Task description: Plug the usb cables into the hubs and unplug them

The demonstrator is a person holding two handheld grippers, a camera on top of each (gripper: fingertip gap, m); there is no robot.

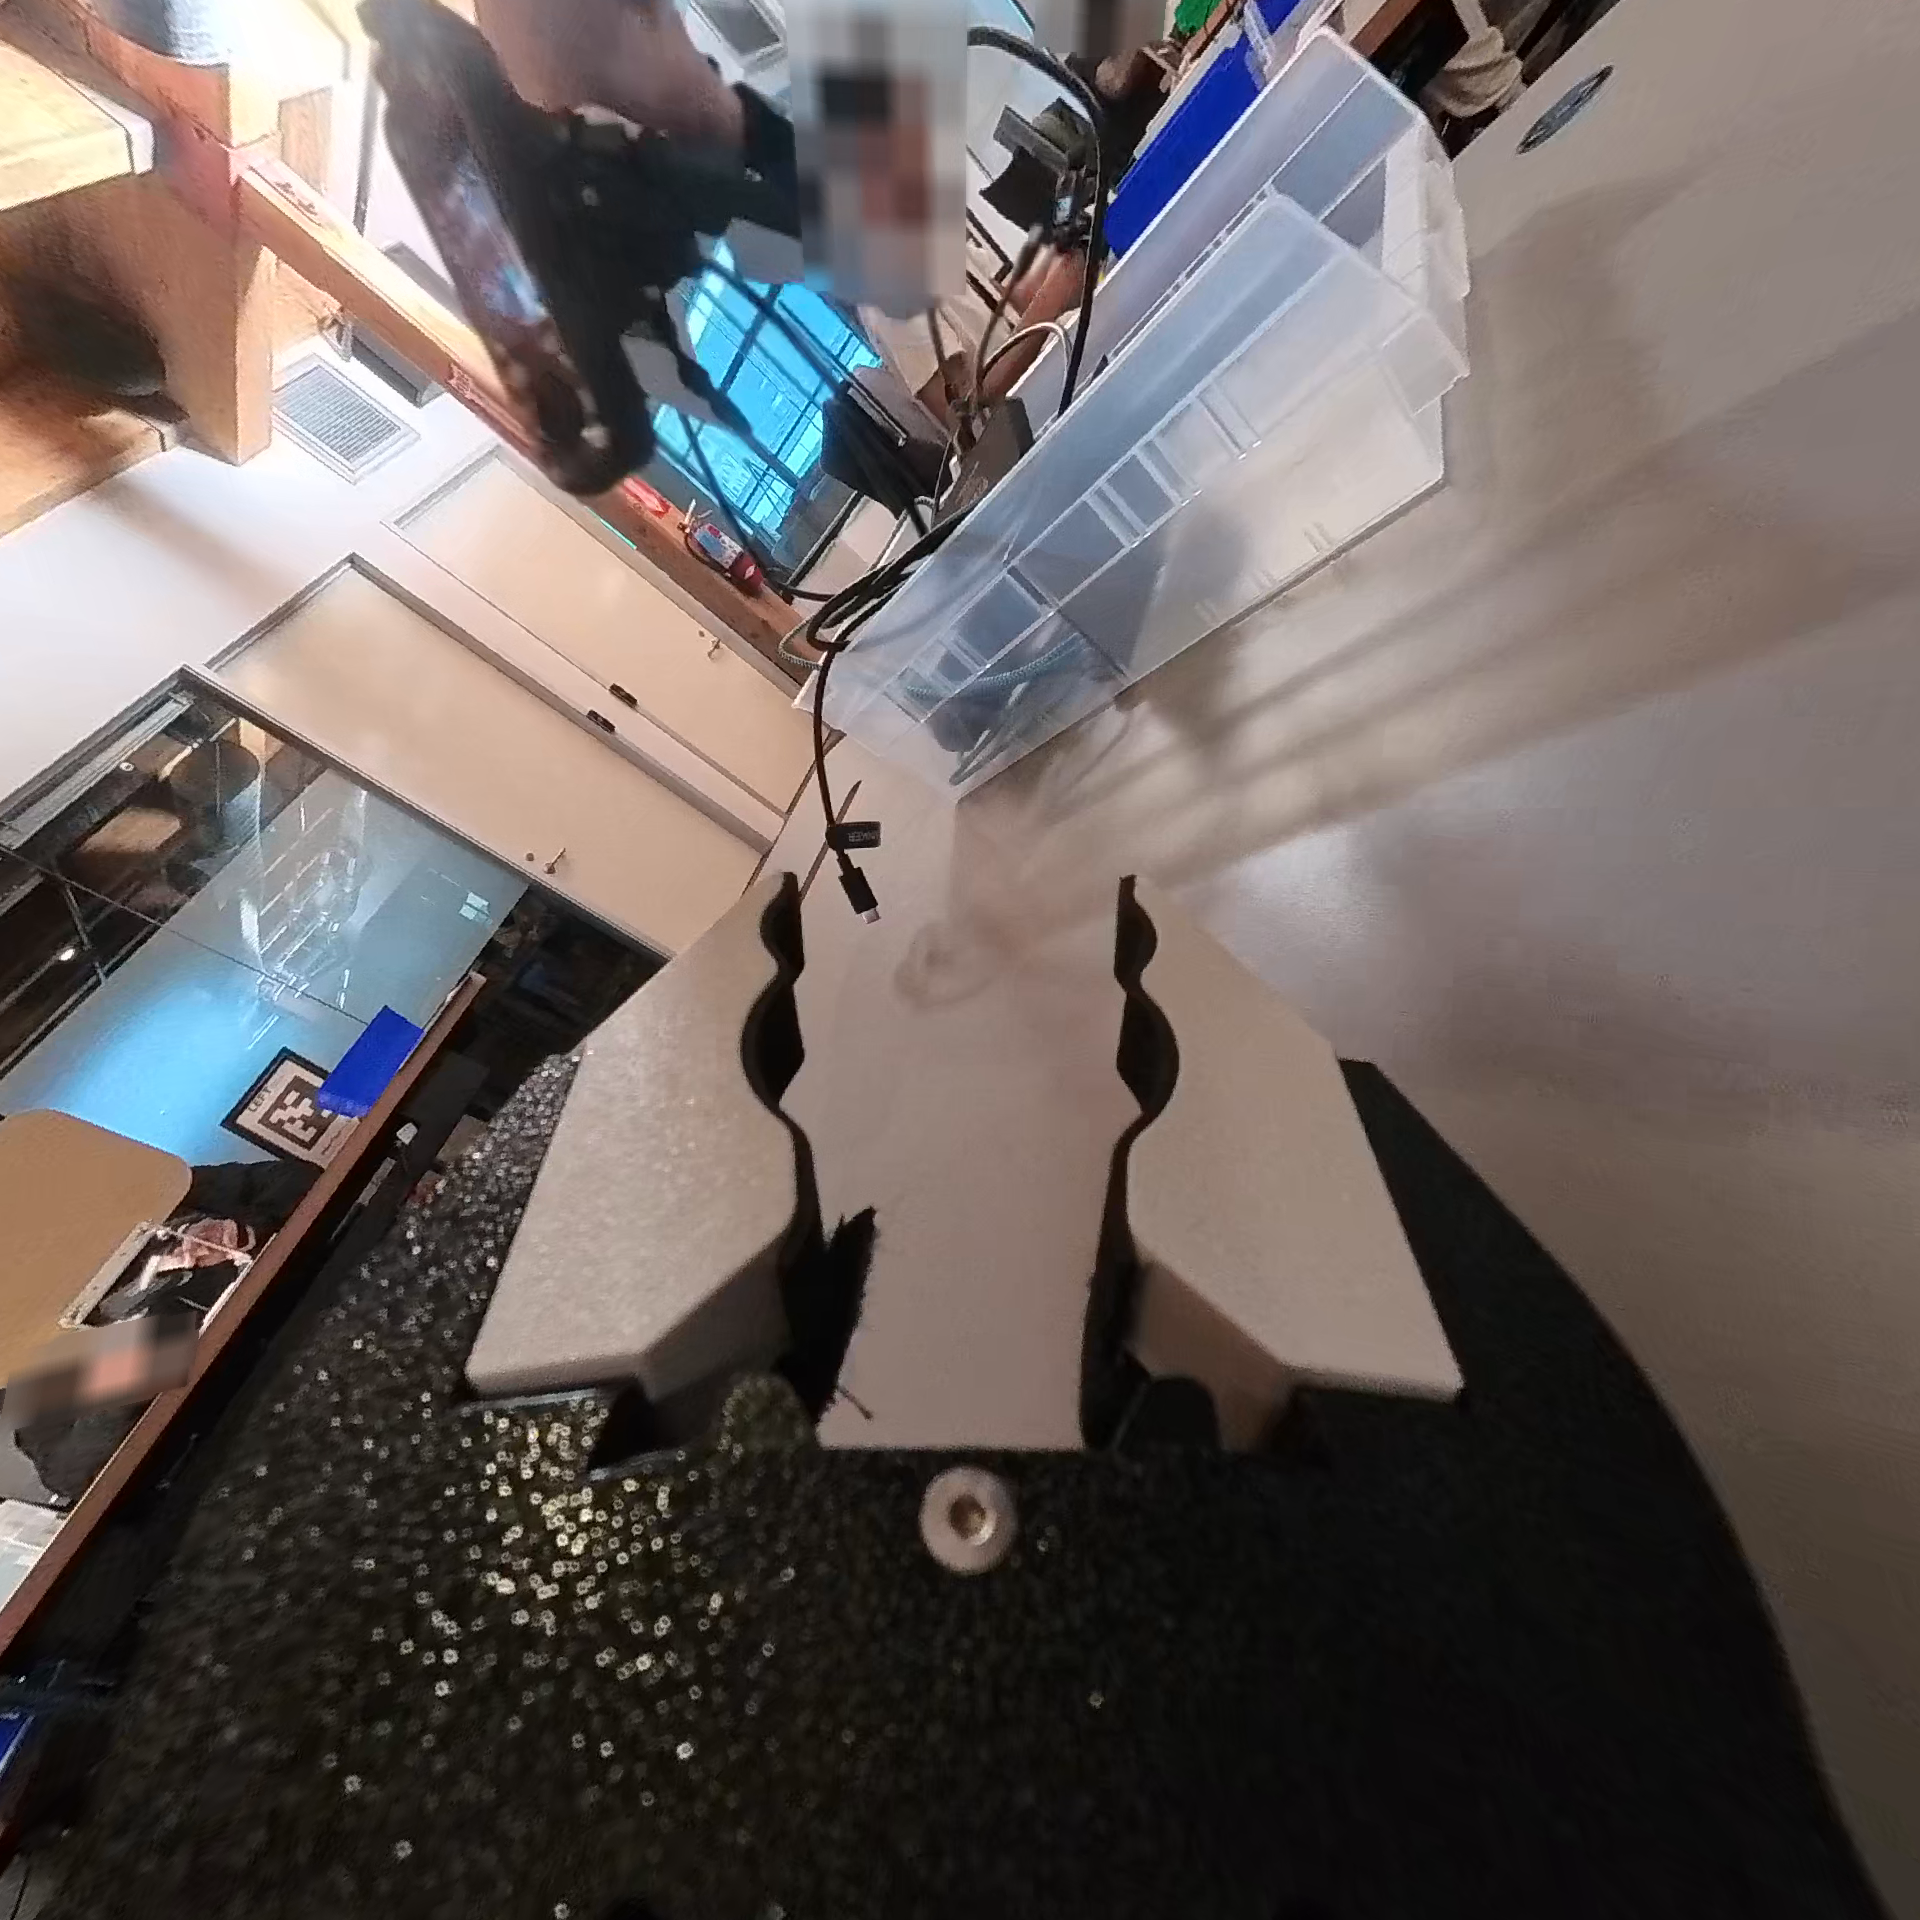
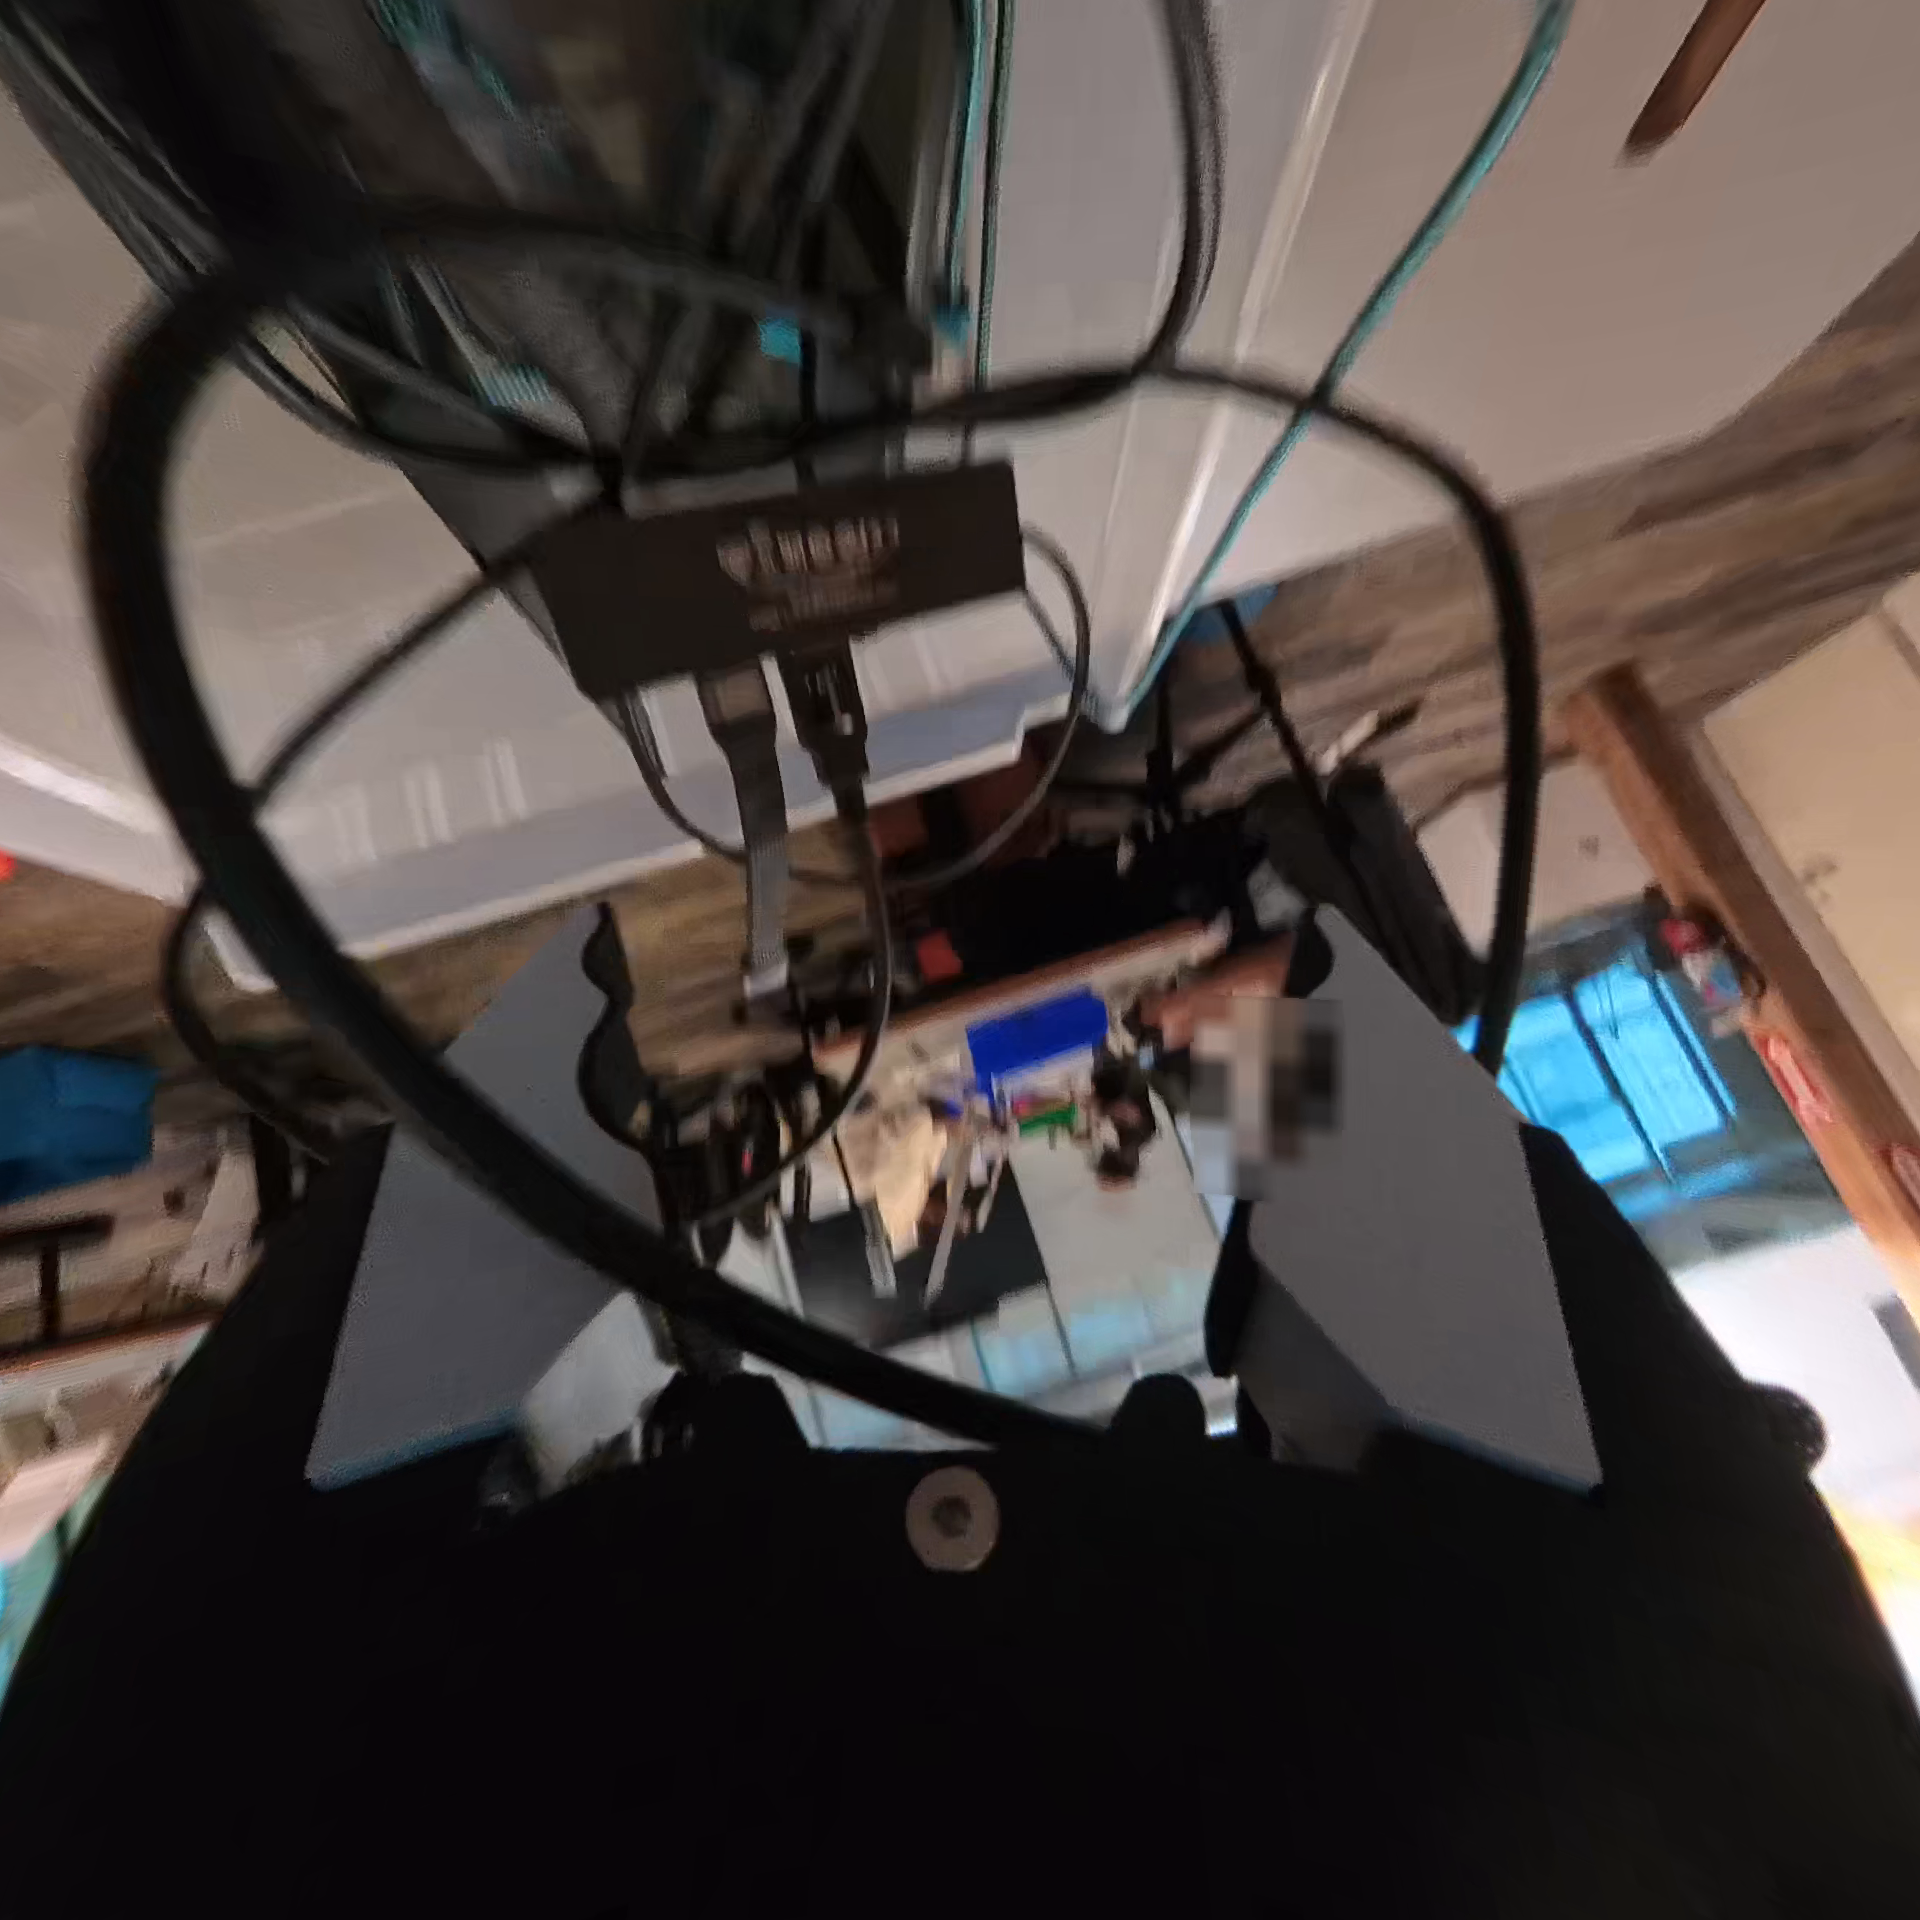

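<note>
Your left gripper (image 1: 961, 1049): pale grey wedge fingers (image 1: 665, 1174), wavy black-lined inner edges, black speckled glittery base, one silver screw (image 1: 969, 1519) centred behind them. Your right gripper (image 2: 951, 1174): same grey fingers (image 2: 468, 1278) in shadow, same wavy edges, plain black base, matching silver screw (image 2: 951, 1517).

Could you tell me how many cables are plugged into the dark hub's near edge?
2: a flat grey cable and a round black cable, side by side; blur may hide others.

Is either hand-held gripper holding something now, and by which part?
No. The left hand-held gripper is open, with the loose cable plug beyond its tips. The right hand-held gripper is open too; a black cable only crosses it.
</note>
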